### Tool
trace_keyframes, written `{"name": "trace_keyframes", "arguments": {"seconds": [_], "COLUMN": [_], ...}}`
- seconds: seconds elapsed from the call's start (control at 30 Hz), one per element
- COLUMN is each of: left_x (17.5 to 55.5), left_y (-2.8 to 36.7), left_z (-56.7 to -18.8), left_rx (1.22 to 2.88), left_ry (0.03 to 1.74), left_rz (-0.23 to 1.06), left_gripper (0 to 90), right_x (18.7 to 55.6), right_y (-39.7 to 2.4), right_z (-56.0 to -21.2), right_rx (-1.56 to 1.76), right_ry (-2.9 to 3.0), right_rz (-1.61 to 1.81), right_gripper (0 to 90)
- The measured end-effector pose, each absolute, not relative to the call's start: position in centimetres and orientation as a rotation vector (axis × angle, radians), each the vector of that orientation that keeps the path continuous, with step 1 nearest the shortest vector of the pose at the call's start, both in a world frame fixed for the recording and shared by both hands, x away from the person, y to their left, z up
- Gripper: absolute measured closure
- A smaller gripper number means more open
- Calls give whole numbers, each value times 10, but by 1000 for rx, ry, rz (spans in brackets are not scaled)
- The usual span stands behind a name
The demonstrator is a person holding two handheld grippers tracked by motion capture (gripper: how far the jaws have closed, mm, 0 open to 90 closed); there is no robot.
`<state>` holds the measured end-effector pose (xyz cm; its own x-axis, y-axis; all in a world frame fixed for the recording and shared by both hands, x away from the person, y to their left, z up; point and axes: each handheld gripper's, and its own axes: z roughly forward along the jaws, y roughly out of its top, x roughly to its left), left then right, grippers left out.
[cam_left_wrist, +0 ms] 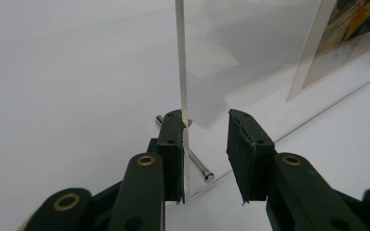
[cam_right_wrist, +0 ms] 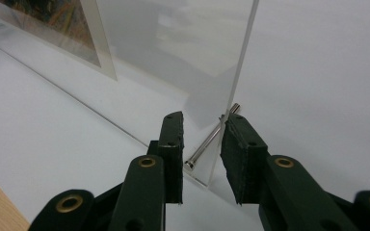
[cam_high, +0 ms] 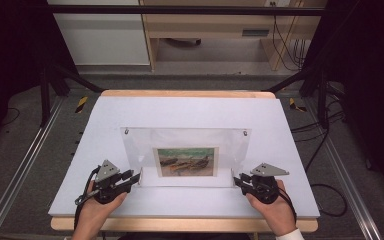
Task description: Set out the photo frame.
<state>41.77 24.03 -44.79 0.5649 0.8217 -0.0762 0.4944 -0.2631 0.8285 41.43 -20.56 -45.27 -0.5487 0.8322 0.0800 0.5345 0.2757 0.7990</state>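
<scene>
From the high view, a clear acrylic frame (cam_high: 187,150) stands near the front of the flat white surface (cam_high: 190,107), a small painted print (cam_high: 186,161) inside. The left gripper (cam_high: 136,178) and right gripper (cam_high: 237,180) sit at its lower corners. In the left gripper view, the jaws stand apart around the thin glossy pane's edge, one pad touching it, beside a round steel pin (cam_left_wrist: 200,167). The right gripper view mirrors this: jaws parted, one pad against the edge, a metal pin (cam_right_wrist: 207,143) between.

Clear acrylic frame (cam_high: 185,145), green-and-brown boat picture (cam_high: 185,161), white table (cam_high: 180,110), black hand-held gripper (cam_high: 136,178).
</scene>
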Motion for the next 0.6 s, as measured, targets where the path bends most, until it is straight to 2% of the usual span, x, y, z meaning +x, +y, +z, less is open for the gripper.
{"name": "trace_keyframes", "arguments": {"seconds": [0.2,0.6], "left_x": [416,415], "left_y": [237,234], "left_z": [-448,-447], "left_rx": [1937,1940], "left_ry": [1059,1065], "left_rz": [493,531], "left_gripper": [642,469], "right_x": [414,412], "right_y": [-205,-198], "right_z": [-453,-450], "right_rx": [1236,1174], "right_ry": [2195,2170], "right_rz": [1172,1150], "right_gripper": [666,478]}}
